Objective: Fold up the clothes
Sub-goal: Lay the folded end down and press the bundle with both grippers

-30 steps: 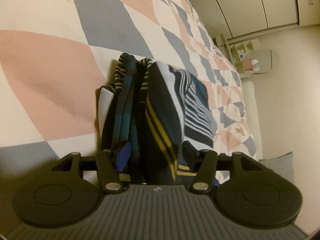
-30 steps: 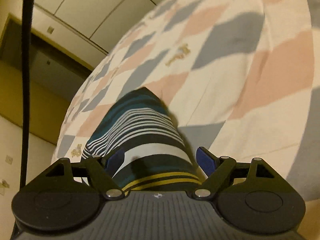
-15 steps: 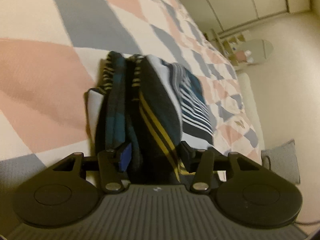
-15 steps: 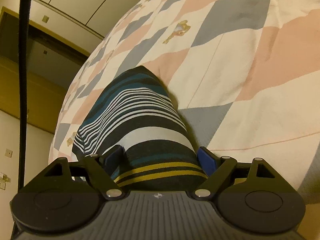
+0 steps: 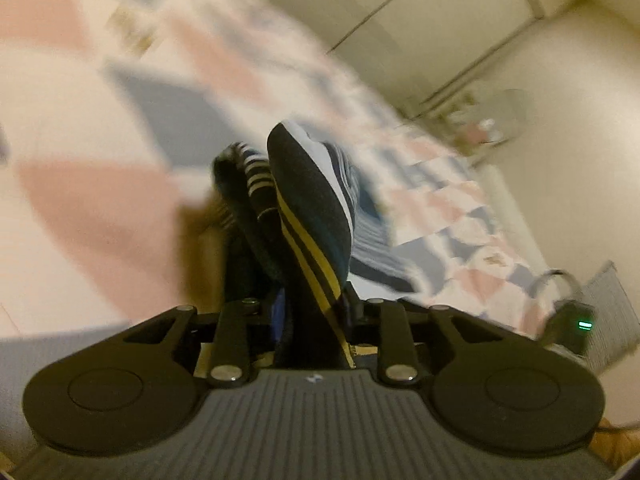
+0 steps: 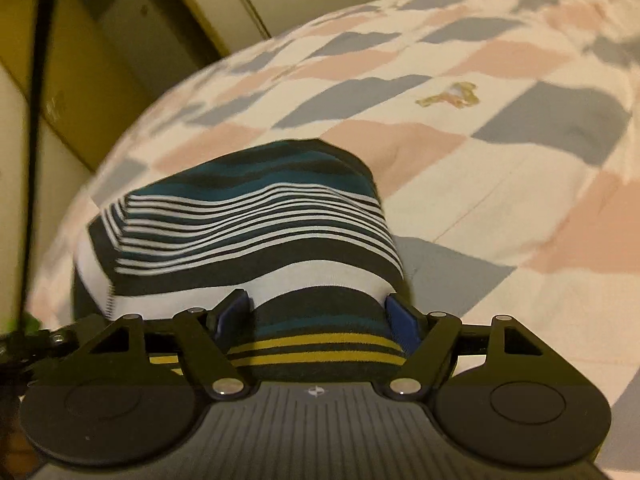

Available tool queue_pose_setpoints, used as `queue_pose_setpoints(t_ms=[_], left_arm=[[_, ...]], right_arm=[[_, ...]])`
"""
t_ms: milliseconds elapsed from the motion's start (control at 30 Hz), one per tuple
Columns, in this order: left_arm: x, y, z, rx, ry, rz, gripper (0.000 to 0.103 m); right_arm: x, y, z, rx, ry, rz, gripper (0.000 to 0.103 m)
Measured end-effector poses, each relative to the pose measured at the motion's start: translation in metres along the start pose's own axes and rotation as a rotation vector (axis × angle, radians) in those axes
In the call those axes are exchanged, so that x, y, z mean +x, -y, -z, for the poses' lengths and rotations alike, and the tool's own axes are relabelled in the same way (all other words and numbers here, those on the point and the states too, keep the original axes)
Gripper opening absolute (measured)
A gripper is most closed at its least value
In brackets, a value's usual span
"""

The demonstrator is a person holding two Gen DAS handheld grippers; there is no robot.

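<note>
Two grippers are on one striped garment (image 5: 316, 204) above the bed. From the left gripper (image 5: 310, 312), the jaws are pressed together on a thick bunch of the cloth, which stands up between them in several folds: I count three humps, the largest one dark with two yellow stripes running down it and a white band on its right flank. Beyond that the view is smeared by motion, but the quilt (image 5: 92, 208) shows as pink, grey and cream patches, and the garment's far end trails down onto it at the right. Past the bed edge there is a pale floor, a row of cupboard doors (image 5: 432, 20), and one small green light (image 5: 585, 324) on a dark box at the right rim.

From the right gripper (image 6: 316, 320), the jaws sit apart with the garment's (image 6: 256, 216) folded end filling the whole gap; each blue pad touches the cloth at its side, so it is held across its width. Two yellow stripes lie nearest the gripper, then a teal band, a broad white band, and many thin black and white lines, with teal at the far end. The far end rests on the quilt (image 6: 520, 200). One black cable (image 6: 38, 92) hangs down the left edge.
</note>
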State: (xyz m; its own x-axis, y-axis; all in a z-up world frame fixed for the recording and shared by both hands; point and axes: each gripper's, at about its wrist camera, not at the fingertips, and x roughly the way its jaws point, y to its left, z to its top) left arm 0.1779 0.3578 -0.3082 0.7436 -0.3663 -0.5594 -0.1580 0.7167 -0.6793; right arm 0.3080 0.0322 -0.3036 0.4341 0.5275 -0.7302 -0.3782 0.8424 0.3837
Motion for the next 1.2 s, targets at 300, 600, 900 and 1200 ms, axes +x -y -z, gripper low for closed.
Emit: queue_pose_setpoints(t_ms=[300,600,900,1200], left_arm=[[0.015,-0.009,0.000,0.058,0.024,0.047,0.028],[-0.034,-0.014,-0.012,-0.025,0.103,0.012,0.024],[0.025,0.039,-0.059,0.308,0.107,-0.071,0.013],[0.063,-0.019,-0.056,0.157,0.032,-0.126,0.003]], right_arm=[[0.001,0.012,0.007,0.094,0.029,0.012,0.078],[-0.021,0.006,-0.025,-0.017,0.128,0.016,0.071],[0.016,0.000,-0.067,-0.145,0.117,-0.047,0.036],[0.083,0.030,-0.085,-0.092,-0.059,-0.157,0.034]])
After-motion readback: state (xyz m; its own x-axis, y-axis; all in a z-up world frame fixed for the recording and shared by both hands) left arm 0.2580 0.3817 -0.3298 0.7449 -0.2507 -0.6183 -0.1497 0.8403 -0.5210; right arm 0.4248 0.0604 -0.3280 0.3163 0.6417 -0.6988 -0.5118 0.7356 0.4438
